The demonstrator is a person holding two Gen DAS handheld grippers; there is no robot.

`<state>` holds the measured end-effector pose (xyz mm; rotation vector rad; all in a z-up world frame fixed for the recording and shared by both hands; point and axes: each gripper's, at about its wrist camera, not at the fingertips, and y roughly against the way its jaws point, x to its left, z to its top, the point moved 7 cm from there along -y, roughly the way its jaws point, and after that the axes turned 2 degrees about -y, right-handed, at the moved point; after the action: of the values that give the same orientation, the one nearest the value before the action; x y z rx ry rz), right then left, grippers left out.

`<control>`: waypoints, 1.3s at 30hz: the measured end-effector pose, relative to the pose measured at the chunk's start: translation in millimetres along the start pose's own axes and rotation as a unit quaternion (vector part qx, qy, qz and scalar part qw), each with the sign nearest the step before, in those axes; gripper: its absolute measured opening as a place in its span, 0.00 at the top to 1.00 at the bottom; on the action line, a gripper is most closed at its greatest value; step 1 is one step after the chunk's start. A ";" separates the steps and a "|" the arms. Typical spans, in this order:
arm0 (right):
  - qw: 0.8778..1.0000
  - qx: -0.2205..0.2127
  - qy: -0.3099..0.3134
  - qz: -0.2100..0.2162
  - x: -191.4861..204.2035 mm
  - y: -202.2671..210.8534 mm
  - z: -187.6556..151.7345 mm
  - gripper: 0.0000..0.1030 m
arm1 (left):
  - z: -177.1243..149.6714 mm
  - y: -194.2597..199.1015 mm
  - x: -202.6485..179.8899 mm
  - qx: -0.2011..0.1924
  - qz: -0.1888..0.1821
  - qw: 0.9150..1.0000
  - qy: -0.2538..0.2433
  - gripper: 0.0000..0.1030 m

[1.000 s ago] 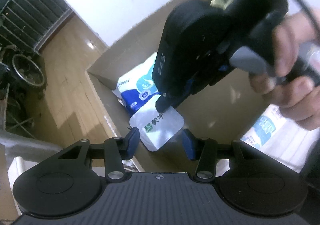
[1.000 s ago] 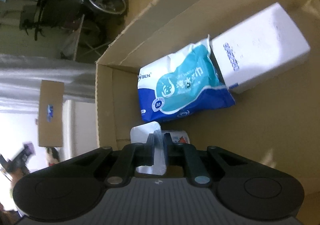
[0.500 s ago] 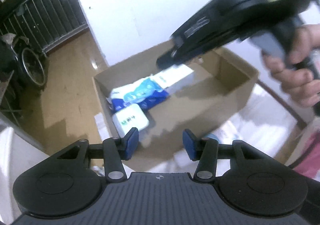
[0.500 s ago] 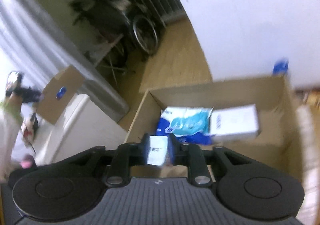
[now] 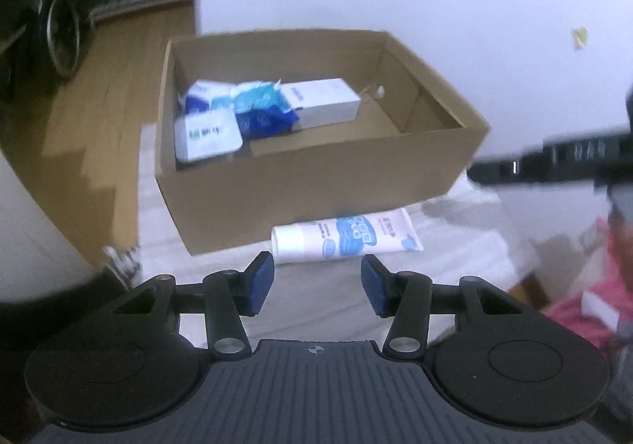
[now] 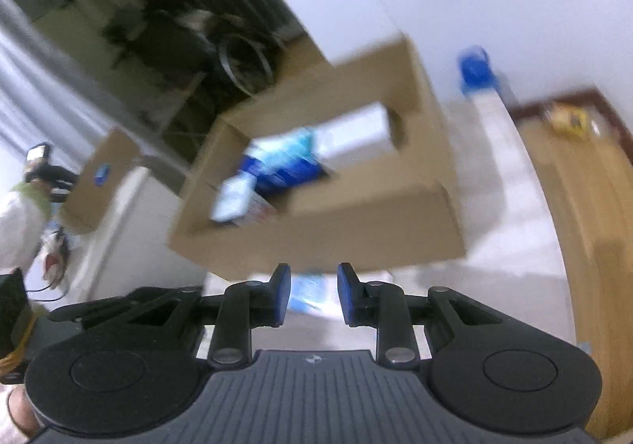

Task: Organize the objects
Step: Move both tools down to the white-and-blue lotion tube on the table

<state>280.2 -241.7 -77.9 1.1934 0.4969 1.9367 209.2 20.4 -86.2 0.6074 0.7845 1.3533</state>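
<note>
So we've got four items packed at nine o'clock in the cardboard box (image 5: 316, 183); one white tube (image 5: 344, 236) waits outside at six o'clock. Our left gripper (image 5: 316, 282) sits part-open and empty, our right gripper (image 6: 310, 291) narrowly parted, holding nothing.

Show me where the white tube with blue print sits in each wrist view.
Left wrist: white tube lies on the white surface, just beyond the open tongs.
Right wrist: only a blurred blue-and-white patch between the tongs, probably the tube.
Shared landmark: cardboard box, directly behind it.
</note>
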 end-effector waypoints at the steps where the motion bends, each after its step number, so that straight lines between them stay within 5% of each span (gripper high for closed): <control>1: 1.000 0.000 -0.010 -0.010 -8.7 -6.7 -3.5 0.72 | -0.1 -7.7 3.5 -0.005 -0.004 1.000 0.018 0.52; 10: 0.996 0.026 -0.087 -0.024 -49.4 -63.9 -26.4 0.72 | -4.5 -65.0 37.0 -0.005 -0.022 0.990 0.139 0.53; 22: 0.993 0.046 -0.112 0.008 -60.2 -79.2 -32.8 0.72 | -7.7 -80.1 41.3 0.005 -0.057 0.986 0.158 0.54; 34: 0.991 0.067 -0.113 0.026 -55.0 -66.9 -51.1 0.72 | -45.1 -48.9 37.6 0.021 -0.068 0.982 0.172 0.56; 39: 0.987 0.081 -0.132 0.041 -59.8 -65.7 -50.0 0.62 | -52.1 -49.4 42.9 0.024 -0.076 0.978 0.190 0.58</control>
<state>278.6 -245.1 -179.8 1.5698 0.4772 1.7959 200.1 53.2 -162.6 0.3179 1.1522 1.3277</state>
